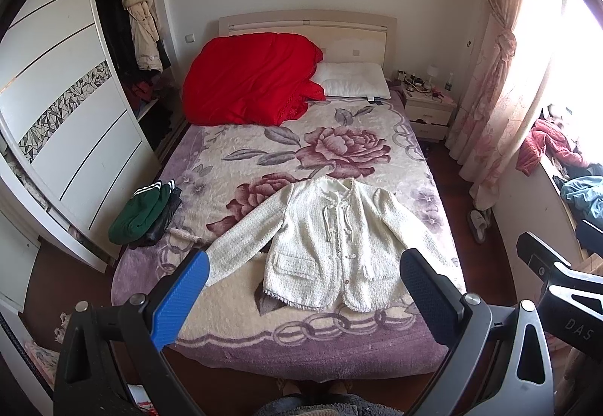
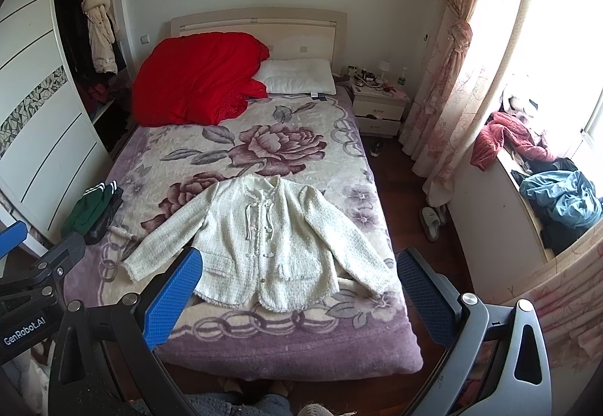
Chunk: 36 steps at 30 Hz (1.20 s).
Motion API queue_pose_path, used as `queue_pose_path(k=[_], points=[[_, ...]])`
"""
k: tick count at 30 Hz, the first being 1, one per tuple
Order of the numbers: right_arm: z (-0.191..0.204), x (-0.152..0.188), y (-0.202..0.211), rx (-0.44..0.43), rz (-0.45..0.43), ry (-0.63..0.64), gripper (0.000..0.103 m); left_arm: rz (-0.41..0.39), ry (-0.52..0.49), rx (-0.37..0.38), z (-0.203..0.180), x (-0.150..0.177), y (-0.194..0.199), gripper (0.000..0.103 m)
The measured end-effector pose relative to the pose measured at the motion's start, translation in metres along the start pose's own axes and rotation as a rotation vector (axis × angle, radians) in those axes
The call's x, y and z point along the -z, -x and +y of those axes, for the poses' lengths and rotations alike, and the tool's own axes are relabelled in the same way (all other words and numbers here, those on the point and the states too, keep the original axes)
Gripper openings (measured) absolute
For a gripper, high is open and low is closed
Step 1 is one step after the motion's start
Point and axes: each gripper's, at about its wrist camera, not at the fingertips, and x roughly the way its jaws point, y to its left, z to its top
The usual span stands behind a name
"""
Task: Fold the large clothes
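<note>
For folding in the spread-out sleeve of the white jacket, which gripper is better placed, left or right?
Left, probably. The spread sleeve of the white jacket reaches toward the green clothes, on the left gripper side. Both grippers hang open above the bed, holding nothing.

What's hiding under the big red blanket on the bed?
The bunched red quilt lies on the floral purple bed cover, and its edge overlaps the white pillow. Whatever else is beneath it is covered, so I cannot tell.
</note>
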Motion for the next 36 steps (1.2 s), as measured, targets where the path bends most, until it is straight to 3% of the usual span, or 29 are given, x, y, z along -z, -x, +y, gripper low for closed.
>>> queue_pose_path(k=[12, 36], points=[[-0.010, -0.016, 0.013, -0.007, -0.014, -0.010, 0.103, -0.015, -0.008, 0.000, -0.004, -0.002, 0.006, 0.103], [-0.009, -0.008, 0.016, -0.008, -0.021, -0.011, 0.103, -0.017, -0.006, 0.003, -0.009, 0.001, 0.009, 0.103]])
